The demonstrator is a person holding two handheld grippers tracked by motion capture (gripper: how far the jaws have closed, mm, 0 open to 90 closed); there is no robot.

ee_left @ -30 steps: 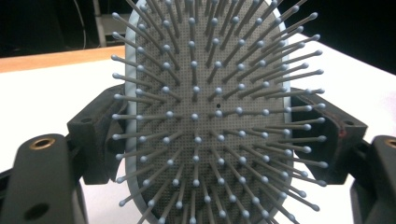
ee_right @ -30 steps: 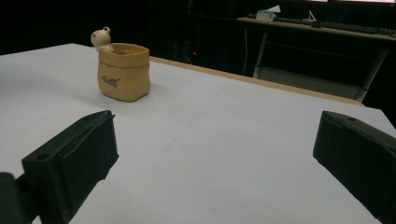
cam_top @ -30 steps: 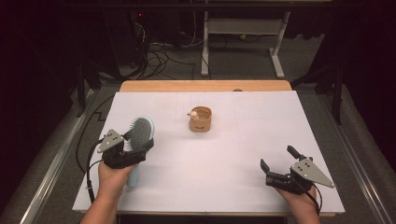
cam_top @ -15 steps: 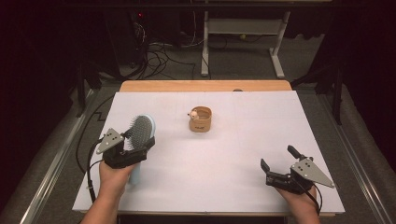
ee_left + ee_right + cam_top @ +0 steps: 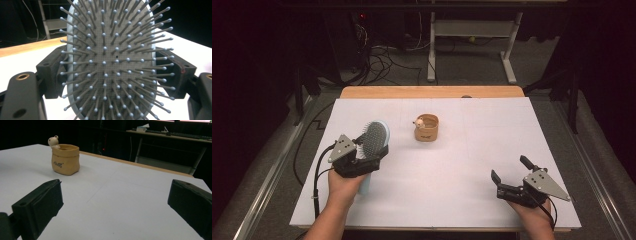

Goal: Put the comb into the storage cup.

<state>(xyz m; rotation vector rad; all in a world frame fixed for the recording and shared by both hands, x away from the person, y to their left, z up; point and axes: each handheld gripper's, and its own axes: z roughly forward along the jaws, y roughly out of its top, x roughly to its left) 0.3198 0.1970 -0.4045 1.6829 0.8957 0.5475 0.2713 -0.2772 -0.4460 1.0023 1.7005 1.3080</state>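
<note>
We've got the brush (image 5: 373, 145) clamped by its head in the left gripper (image 5: 362, 162): light, stiff, bristly. Right gripper (image 5: 510, 176) jaws wide open, empty.

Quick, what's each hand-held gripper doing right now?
Left hand-held gripper: closed on the hairbrush, gripping its head by the edges.
Right hand-held gripper: open, holding nothing.

The hairbrush (image 5: 112, 62) between the left tongs' jaws looks matt plastic with ball-tipped bristles; the pot (image 5: 65, 159) ahead of the right tongs looks matt ceramic.
</note>
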